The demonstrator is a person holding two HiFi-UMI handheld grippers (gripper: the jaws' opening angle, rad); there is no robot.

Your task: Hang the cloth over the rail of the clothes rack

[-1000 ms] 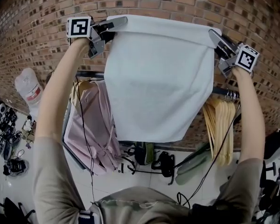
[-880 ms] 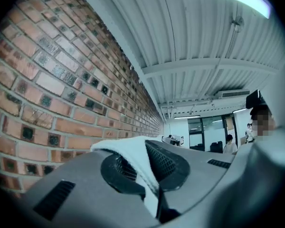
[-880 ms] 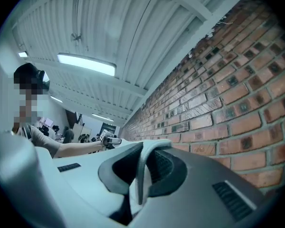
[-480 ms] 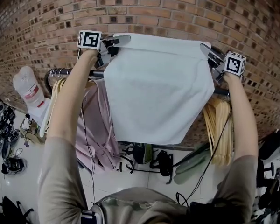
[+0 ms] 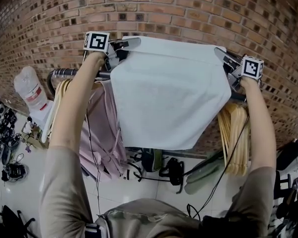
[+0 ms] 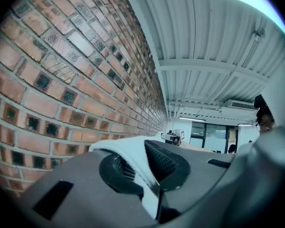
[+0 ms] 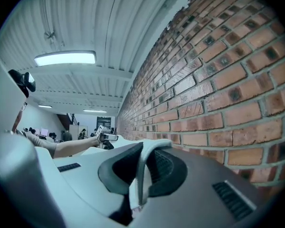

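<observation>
A white cloth point(image 5: 169, 95) hangs spread out in front of the brick wall, held up by its two top corners. My left gripper point(image 5: 131, 42) is shut on the top left corner, with white fabric point(image 6: 133, 158) pinched between its pads. At the top right corner my right gripper point(image 5: 219, 52) is shut on the cloth, whose edge point(image 7: 145, 167) shows between the pads. The dark rail of the clothes rack point(image 5: 64, 74) runs behind the cloth, just below both grippers; the cloth hides its middle.
On the rail hang a pink garment point(image 5: 102, 133) at the left and several wooden hangers point(image 5: 234, 138) at the right. A brick wall point(image 5: 179, 9) stands close behind. Bags and gear point(image 5: 159, 165) lie on the floor below the rack; a white bottle-like object point(image 5: 32, 95) stands at the left.
Both grippers have come down with the cloth, from well above the rail to just over it. The cloth stays stretched between them.
</observation>
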